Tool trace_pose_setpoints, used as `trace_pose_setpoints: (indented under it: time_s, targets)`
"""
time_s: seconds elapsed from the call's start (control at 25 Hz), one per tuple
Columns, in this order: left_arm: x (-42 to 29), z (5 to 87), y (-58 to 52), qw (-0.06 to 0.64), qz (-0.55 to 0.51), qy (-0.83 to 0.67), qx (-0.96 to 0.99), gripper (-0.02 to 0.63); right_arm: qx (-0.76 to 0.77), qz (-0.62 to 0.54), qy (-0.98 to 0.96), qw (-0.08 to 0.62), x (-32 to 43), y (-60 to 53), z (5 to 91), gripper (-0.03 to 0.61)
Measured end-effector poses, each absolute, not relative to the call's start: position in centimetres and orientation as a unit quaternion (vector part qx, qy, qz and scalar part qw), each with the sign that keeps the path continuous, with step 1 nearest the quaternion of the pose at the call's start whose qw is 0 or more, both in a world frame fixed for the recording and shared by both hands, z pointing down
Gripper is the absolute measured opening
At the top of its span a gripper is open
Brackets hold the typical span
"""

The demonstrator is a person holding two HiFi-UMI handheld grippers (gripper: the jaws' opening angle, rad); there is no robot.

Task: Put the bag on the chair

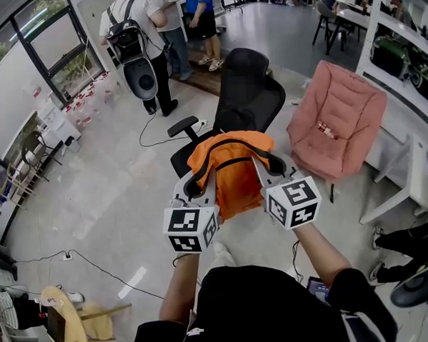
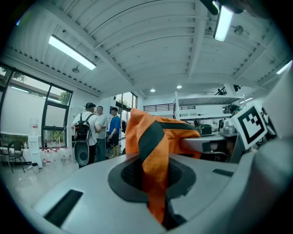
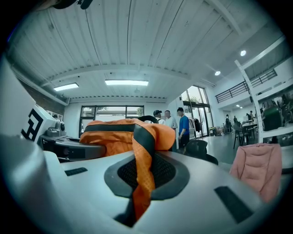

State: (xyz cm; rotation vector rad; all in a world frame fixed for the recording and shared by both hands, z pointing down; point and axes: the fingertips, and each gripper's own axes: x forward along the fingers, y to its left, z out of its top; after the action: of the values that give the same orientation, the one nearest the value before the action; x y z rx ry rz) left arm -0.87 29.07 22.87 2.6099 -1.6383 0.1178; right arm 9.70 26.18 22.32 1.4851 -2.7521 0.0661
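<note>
Pinching one orange strap each, the left gripper (image 1: 199,180) and the right gripper (image 1: 262,168) have their jaws drawn narrow on the fabric, which runs up between the pads in both gripper views. The orange and black bag (image 1: 232,174) hangs between the two grippers, its body just beyond the jaw tips. In the head view it covers most of the seat of the black office chair (image 1: 249,93), which stands at 12 o'clock from the bag with its backrest on the far side. Whether the bag touches the seat cannot be told. One armrest (image 1: 183,125) juts out at 11 o'clock, close to the bag's left edge. At 2 o'clock a pink padded chair (image 1: 336,117) stands near the office chair but apart from it, and a white desk edge (image 1: 407,171) lies further round at 3 o'clock. Bare floor (image 1: 101,194) opens wide from 8 to 10 o'clock, crossed by a thin cable (image 1: 97,269) at 8 o'clock. People (image 1: 139,35) stand well apart at 11 o'clock
</note>
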Motion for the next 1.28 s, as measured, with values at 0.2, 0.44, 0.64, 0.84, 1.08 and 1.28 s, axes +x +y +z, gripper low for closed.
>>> trace_pose_setpoints:
  time_s: [0.2,0.44,0.64,0.84,1.08,1.28]
  targets:
    - [-0.7,23.7,27.7,0.032,0.037,-0.533,0.845,0.04,0.472,0.027,-0.881,0.002,9.9,25.0,23.1,0.011]
    - [-1.1,23.5,25.1,0.037,0.033,-0.534,0.844,0.04,0.47,0.028,-0.882,0.005,9.5,22.5,23.0,0.011]
    - [-2.1,23.6,22.1,0.043,0.029,-0.534,0.844,0.04,0.468,0.031,-0.883,0.008,8.5,19.4,23.1,0.011]
    - [-4.5,24.0,18.0,0.049,0.03,-0.538,0.841,0.04,0.467,0.035,-0.883,0.011,6.2,15.3,23.5,0.011]
    - [-7.7,24.5,12.2,0.053,0.029,-0.54,0.84,0.04,0.466,0.041,-0.883,0.015,3.0,9.6,24.2,0.011]
    - [-11.2,24.1,7.1,0.061,0.03,-0.539,0.839,0.04,0.468,0.04,-0.883,0.026,-0.5,4.6,23.6,0.011]
